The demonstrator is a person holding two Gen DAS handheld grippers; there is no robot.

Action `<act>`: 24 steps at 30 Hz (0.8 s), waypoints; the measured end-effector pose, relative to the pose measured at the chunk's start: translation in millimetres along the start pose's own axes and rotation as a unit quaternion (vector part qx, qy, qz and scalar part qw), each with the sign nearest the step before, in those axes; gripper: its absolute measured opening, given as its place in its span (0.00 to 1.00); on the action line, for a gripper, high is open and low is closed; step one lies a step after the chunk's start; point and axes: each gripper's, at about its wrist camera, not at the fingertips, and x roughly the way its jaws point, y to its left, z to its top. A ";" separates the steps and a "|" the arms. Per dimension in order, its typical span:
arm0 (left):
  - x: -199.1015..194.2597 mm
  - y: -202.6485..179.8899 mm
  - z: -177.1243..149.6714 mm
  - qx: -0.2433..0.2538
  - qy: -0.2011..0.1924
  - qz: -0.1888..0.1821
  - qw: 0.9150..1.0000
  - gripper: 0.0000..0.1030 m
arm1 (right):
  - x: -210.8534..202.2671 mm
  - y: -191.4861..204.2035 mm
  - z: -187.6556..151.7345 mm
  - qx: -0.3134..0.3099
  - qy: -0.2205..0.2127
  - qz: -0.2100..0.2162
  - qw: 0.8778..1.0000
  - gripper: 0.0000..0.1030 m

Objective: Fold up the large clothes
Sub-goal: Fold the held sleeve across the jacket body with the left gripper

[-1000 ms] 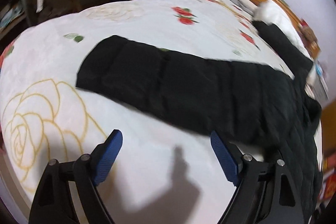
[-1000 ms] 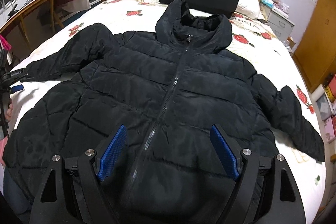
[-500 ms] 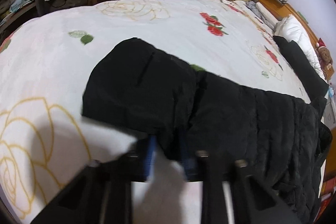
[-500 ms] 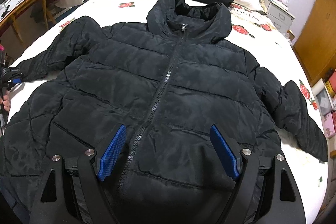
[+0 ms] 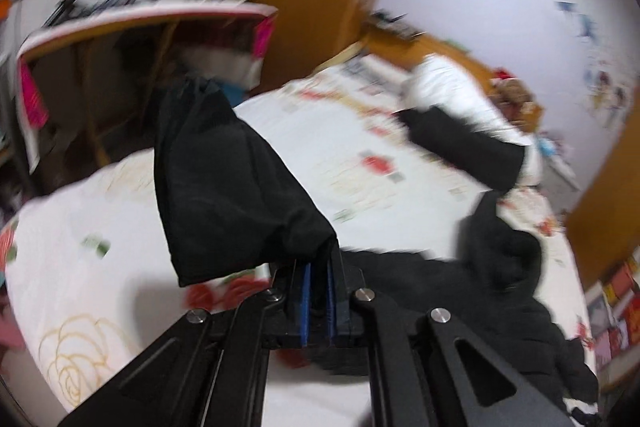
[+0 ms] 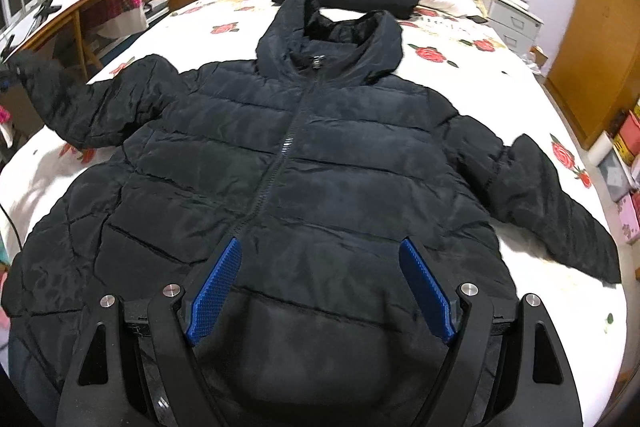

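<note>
Left wrist view: our left gripper [image 5: 318,281] is clenched on the cuff end of the black quilted sleeve [image 5: 224,183], which we hold above the white rose-print bedspread [image 5: 120,267].
Right wrist view: our right gripper [image 6: 320,291] gapes, released, above the hem of the black hooded puffer jacket [image 6: 320,155], which lies front up and zipped on the bedspread; its other sleeve [image 6: 560,211] rests flat.

Left wrist view motion-blurred; jacket [image 6: 304,155] hem hidden behind right tongs [image 6: 320,291].
</note>
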 end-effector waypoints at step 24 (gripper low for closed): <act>56.2 -349.9 -135.6 0.213 0.158 -0.257 0.929 0.07 | -15.6 -136.8 -46.8 0.135 -0.012 -0.034 0.990 0.79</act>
